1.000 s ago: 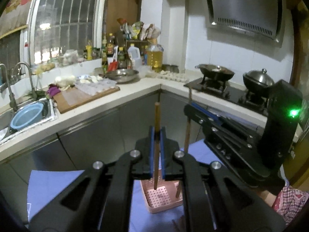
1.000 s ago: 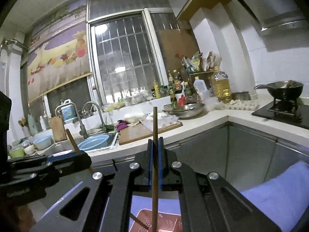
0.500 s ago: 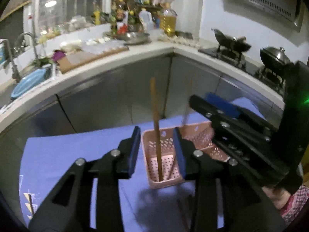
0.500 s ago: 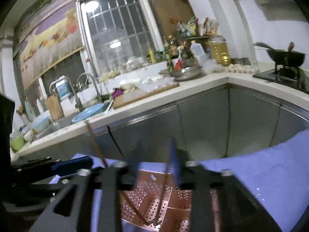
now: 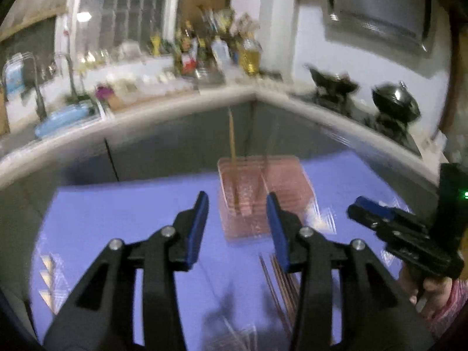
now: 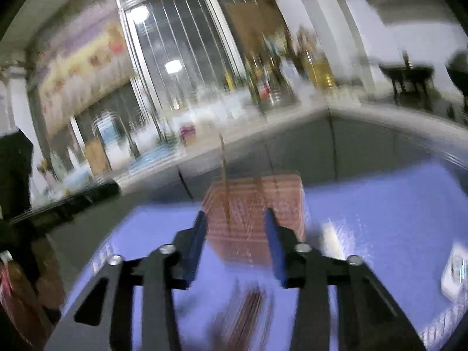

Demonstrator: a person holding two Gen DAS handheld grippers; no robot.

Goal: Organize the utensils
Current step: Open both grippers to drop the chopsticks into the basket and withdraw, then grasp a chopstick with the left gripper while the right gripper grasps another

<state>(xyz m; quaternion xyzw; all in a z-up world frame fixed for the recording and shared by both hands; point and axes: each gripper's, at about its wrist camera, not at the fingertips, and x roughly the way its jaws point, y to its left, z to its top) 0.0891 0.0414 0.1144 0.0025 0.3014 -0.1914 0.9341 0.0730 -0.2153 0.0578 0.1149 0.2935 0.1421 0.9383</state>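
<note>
Both your grippers, left gripper [image 5: 237,225] and right gripper [image 6: 236,241], fingers spread, empty. Chopsticks [image 5: 232,149] stand in pink basket [image 5: 257,187]. Next, likely: reach loose chopsticks [image 5: 280,278] on blue worktop [image 5: 131,219].

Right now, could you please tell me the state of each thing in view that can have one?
Left claw: open, empty.
Right claw: open, empty.
Pink basket: upright on the blue cloth.
Chopstick: standing nearly upright in the basket, free of both claws.
Loose chopsticks: lying on the cloth in front of the basket, not yet sorted.
Pot: on the stove, lid on.
</note>
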